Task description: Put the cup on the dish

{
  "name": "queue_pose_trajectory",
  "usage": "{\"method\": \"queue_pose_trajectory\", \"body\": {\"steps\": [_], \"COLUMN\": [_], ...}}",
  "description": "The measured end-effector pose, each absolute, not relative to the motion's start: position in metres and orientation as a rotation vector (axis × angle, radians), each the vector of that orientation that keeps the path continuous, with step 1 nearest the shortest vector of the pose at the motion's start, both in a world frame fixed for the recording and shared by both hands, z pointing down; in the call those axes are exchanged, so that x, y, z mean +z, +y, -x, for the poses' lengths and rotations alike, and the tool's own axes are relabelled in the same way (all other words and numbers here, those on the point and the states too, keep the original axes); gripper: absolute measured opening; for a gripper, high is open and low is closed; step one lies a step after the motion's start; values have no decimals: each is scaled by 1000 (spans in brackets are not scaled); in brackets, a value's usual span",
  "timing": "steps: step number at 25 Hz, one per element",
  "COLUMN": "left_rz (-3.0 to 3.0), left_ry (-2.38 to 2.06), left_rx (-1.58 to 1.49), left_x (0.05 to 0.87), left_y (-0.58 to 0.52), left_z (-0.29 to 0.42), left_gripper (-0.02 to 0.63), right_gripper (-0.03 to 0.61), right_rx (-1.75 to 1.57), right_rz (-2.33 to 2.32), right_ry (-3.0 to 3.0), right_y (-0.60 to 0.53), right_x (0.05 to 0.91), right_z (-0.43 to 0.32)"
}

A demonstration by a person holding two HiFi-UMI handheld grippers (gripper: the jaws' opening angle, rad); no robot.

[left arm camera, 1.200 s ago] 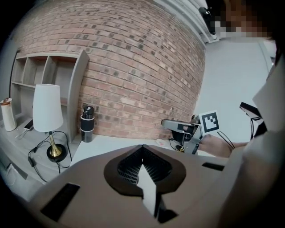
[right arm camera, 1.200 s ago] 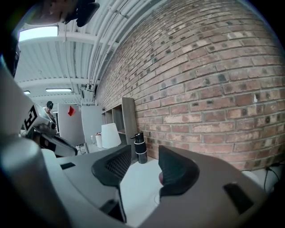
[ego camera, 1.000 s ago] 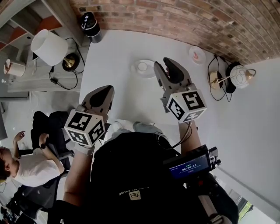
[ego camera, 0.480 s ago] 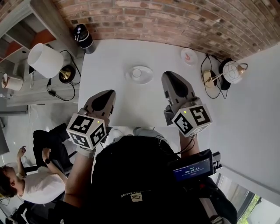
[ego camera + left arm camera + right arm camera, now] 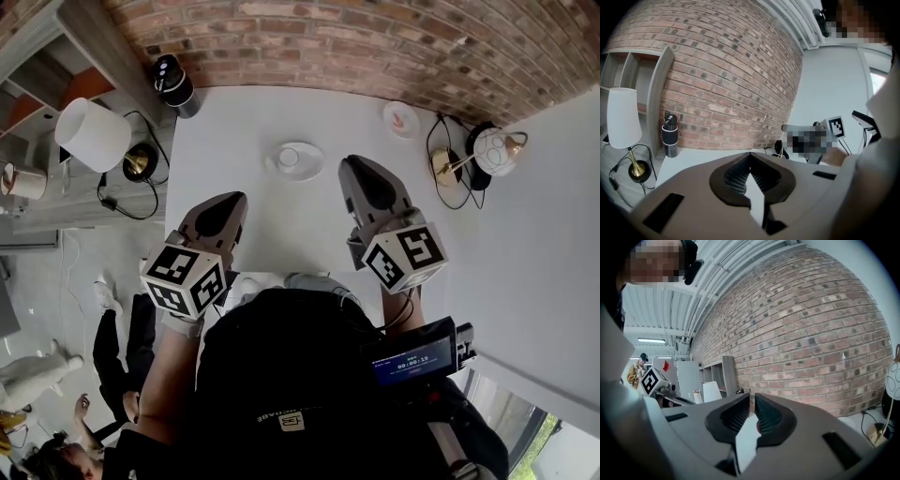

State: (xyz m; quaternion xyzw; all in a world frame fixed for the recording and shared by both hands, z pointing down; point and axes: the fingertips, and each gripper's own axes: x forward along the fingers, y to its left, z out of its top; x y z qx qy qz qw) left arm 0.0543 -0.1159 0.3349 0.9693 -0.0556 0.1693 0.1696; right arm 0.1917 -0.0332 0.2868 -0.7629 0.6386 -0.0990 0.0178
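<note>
A small white cup (image 5: pixel 288 157) stands on a white dish (image 5: pixel 307 166) toward the far side of the white table (image 5: pixel 281 225) in the head view. My right gripper (image 5: pixel 357 165) hovers to the right of the dish, apart from it, with its jaws shut and nothing between them. My left gripper (image 5: pixel 226 202) hangs over the table's near left part, also shut and empty. Each gripper's own view shows its jaws closed, the left gripper (image 5: pixel 750 155) and the right gripper (image 5: pixel 752 397) pointing toward the brick wall; neither shows the cup or the dish.
A second small dish (image 5: pixel 400 117) with something pink lies at the back right. A globe lamp (image 5: pixel 491 150) with cables stands at the right, a black bottle (image 5: pixel 172 81) at the back left corner, and a white-shade lamp (image 5: pixel 91 134) on the shelf to the left.
My right gripper has drawn back from beside the dish toward me and its jaws have closed. The left gripper has barely moved. A person at the lower left has shifted.
</note>
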Motion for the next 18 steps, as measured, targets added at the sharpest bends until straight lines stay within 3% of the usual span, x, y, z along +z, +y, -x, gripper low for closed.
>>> {"method": "queue_pose_trajectory", "body": {"steps": [18], "left_rz": [-2698], "left_ry": [-140], "left_rx": [448], "left_x": [335], "left_y": [-107], "left_z": [-59], "left_gripper": [5], "right_gripper": [37], "right_rx": [-346], "right_rz": [2319], "right_ry": [2004], "right_y": [-37], "right_x": [295], "right_z": [-196]}}
